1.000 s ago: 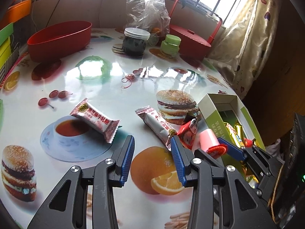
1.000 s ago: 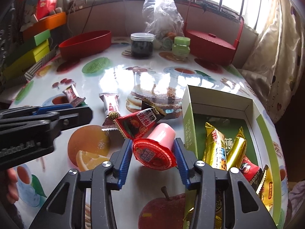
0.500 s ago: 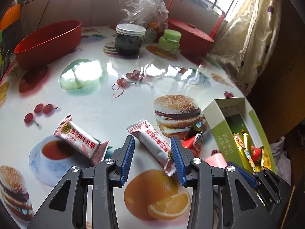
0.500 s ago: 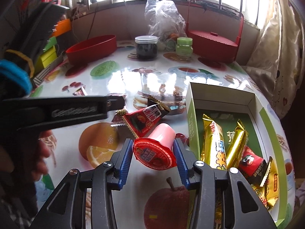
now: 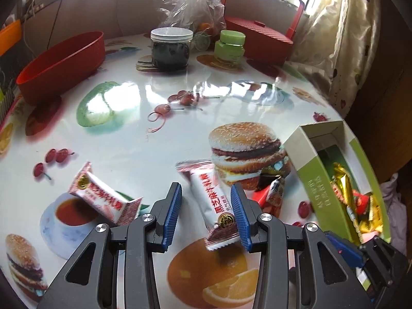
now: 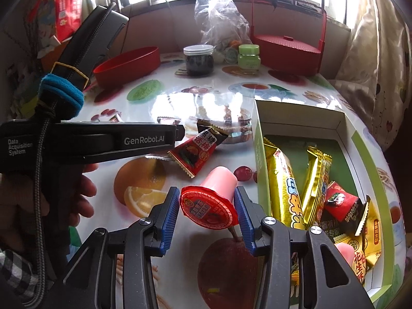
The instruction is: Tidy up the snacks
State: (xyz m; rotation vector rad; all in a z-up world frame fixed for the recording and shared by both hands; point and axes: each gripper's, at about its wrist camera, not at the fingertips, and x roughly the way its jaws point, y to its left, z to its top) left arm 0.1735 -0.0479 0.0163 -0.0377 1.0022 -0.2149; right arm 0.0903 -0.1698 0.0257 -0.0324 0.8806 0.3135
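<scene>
My left gripper [image 5: 205,190] is open and points down at the table, with a white-and-red snack bar [image 5: 211,198] lying between its fingers, close to the right one. A second bar of the same kind [image 5: 100,198] lies to its left. A red candy wrapper [image 6: 195,154] lies beside the green box [image 6: 260,141], which holds gold and red snacks. My right gripper [image 6: 206,191] is shut on a pink jelly cup [image 6: 208,208] with a red lid, just left of the box. The left gripper's body [image 6: 144,141] crosses the right wrist view.
At the back of the printed table stand a red oval basin [image 5: 61,61], a dark jar with a white lid [image 5: 171,49], a green jar [image 5: 230,46], a clear plastic bag [image 5: 185,2] and a red handled basket [image 5: 257,36]. A curtain hangs at the right.
My left gripper has moved forward and to the right, so the white-and-red bar now lies between its fingers. The right gripper has kept hold of the jelly cup and hardly moved.
</scene>
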